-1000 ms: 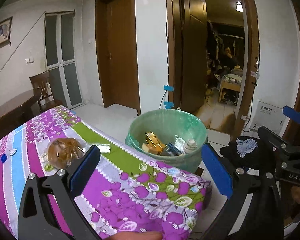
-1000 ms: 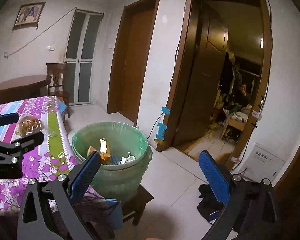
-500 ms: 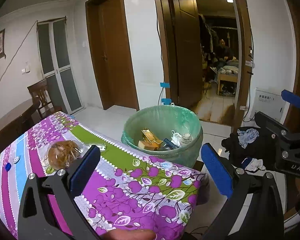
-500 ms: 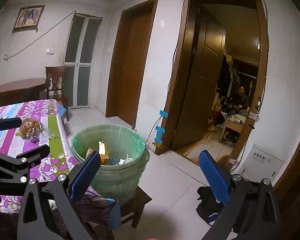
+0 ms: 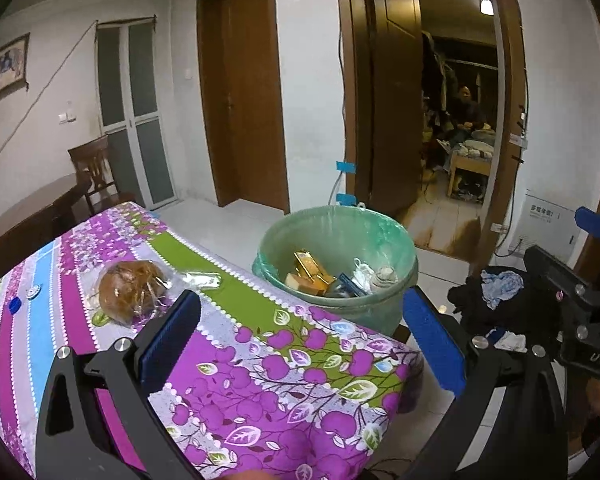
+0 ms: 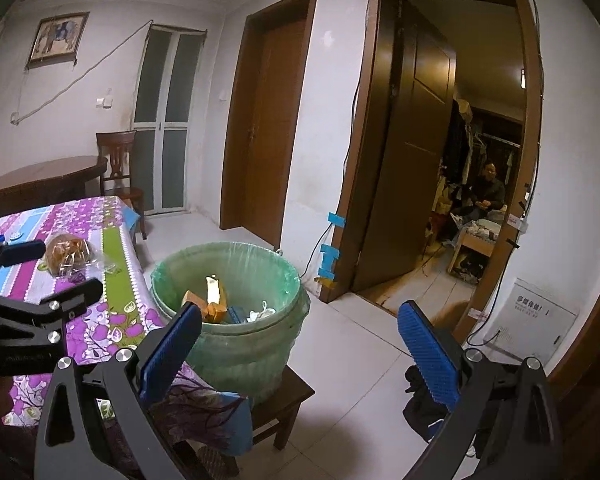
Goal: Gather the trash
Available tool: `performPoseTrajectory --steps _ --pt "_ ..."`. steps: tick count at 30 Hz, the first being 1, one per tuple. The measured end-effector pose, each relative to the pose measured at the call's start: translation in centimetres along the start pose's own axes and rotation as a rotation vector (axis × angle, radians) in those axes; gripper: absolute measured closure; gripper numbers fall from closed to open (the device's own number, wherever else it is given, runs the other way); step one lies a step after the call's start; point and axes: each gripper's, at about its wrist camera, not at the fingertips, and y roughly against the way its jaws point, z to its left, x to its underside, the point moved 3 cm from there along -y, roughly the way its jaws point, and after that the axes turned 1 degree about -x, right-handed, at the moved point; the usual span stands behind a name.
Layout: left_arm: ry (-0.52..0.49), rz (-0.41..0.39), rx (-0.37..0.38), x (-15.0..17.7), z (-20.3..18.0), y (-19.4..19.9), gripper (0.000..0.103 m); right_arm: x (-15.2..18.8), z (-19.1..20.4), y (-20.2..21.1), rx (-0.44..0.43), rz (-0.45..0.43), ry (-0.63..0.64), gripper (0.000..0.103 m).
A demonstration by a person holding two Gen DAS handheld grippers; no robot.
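Still on the table: bread in a clear plastic bag (image 5: 134,290) lying on the purple floral tablecloth (image 5: 268,376), with a crumpled clear wrapper (image 5: 202,279) touching its right side. Two small bottle caps, blue (image 5: 15,304) and pale (image 5: 33,291), farther left on the cloth. Just past the table's right edge, green-lined trash bin (image 5: 380,236) holding gold and yellow boxes (image 5: 310,270), a blue packet and white crumpled bits. Bin standing on a low wooden stool (image 6: 290,390), seen from the right wrist.

Left gripper (image 5: 300,340) hovering over the tablecloth near corner, blue pads wide apart, nothing between them; bagged bread just beyond the left pad. Right gripper (image 6: 300,354) beside the table over the floor, jaws also spread wide and empty, left pad in front of the bin rim. Each gripper visible at the edge of the other's view.

Dark clothes heap (image 5: 496,300) on the white tile floor right of the bin. Behind: closed brown door (image 5: 252,96), open doorway with a seated person (image 6: 488,194) in the far room, wooden chair (image 6: 118,168) and dark round table (image 6: 44,178) by the glass door, framed picture (image 6: 58,38) on the wall
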Motion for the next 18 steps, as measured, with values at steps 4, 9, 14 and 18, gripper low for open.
performPoseTrajectory --steps 4,9,14,18 --pt "0.000 0.001 -0.007 0.1 0.2 -0.1 0.006 -0.1 0.1 0.0 -0.016 0.001 -0.006 0.005" --pt "0.000 -0.007 -0.040 0.2 0.5 -0.1 0.006 0.0 0.2 -0.2 -0.031 0.009 -0.010 0.005" --pt "-0.019 -0.017 -0.091 -0.2 1.0 0.2 0.006 0.3 0.5 -0.5 -0.111 0.036 -0.028 0.005" --pt "-0.045 -0.016 -0.105 -0.1 1.1 0.4 0.006 0.5 0.9 -1.0 -0.167 0.062 -0.046 0.005"
